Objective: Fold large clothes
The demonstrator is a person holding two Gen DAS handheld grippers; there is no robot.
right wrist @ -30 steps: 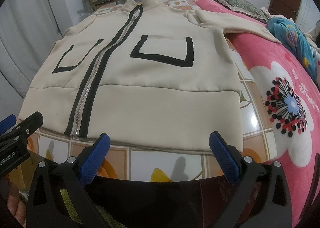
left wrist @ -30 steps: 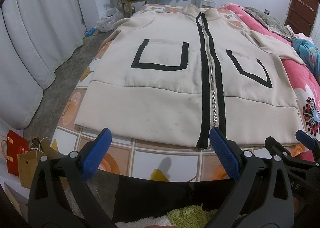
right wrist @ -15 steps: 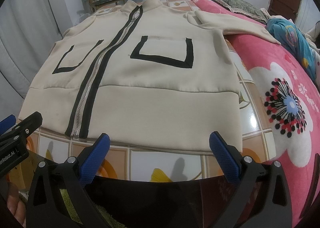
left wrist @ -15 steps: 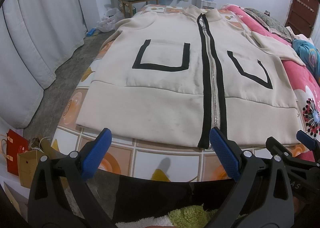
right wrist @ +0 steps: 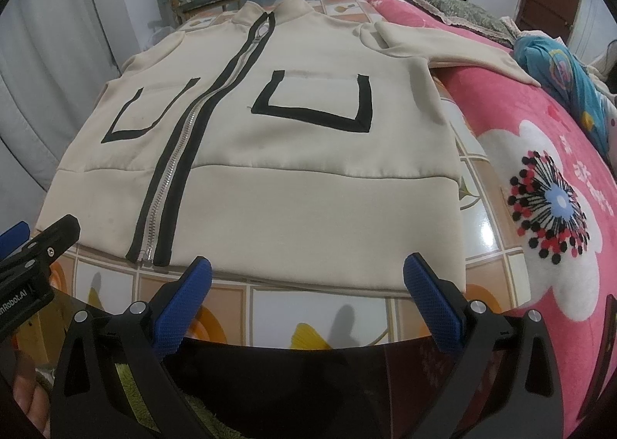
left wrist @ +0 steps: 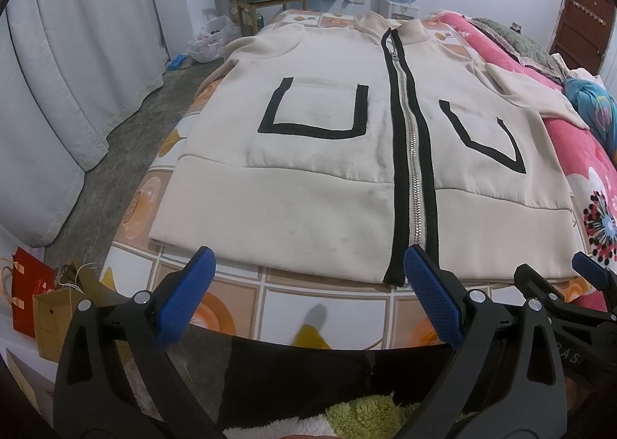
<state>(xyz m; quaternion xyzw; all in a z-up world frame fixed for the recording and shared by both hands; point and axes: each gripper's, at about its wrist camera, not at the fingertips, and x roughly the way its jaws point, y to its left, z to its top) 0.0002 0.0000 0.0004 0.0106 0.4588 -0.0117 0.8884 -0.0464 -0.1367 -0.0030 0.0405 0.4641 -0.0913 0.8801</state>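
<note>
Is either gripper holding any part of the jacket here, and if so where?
Nothing is held. The left gripper and right gripper are both open, short of the beige jacket's hem, with the bed's tiled cover between the fingers.

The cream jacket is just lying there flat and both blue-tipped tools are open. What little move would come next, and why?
Probably both tools ease forward to the jacket's bottom hem. The left tool and right tool hang open just short of that edge, holding nothing, and the jacket lies flat and zipped on the bed, one sleeve spread out to the side.
</note>
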